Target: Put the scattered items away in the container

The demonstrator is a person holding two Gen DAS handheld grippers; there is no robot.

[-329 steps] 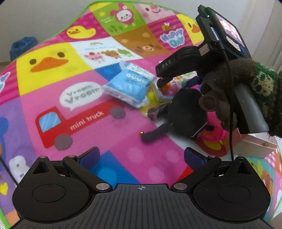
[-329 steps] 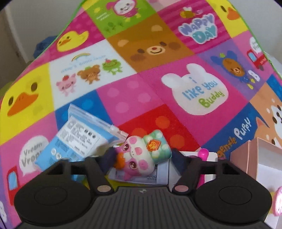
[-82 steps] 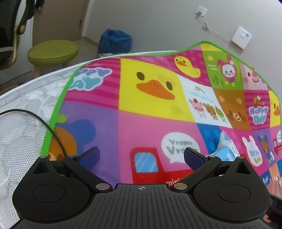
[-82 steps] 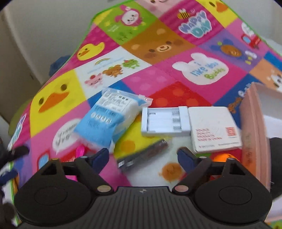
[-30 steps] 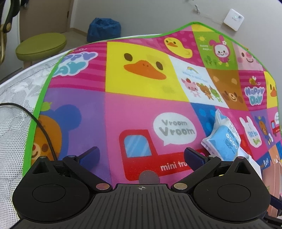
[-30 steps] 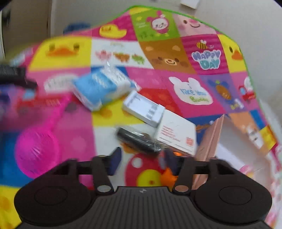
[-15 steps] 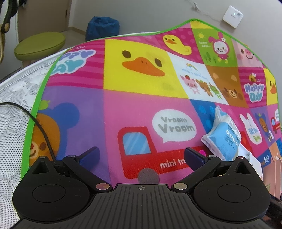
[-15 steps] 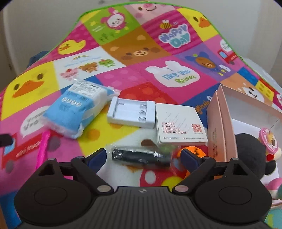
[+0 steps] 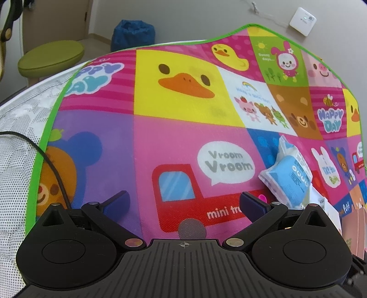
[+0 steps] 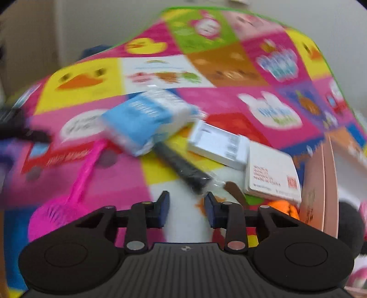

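Plain pale grey wall [image 9: 195, 20] across the top of the frame. White wall box [image 9: 302, 21] at upper right, thin cable trailing from it. Round olive-green stool [image 9: 51, 57] at upper left on a beige floor [image 9: 101, 39]. Crumpled blue bag [image 9: 133, 34] against the wall's foot. White mesh mattress [image 9: 16, 142] along the left edge, black cable [image 9: 29, 143] across it. Even, soft daylight.

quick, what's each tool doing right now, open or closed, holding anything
Left tool: open wide, holding nothing.
Right tool: jaws have just been closing to a narrow gap, nothing between them; the black wrapped stick lies just ahead.
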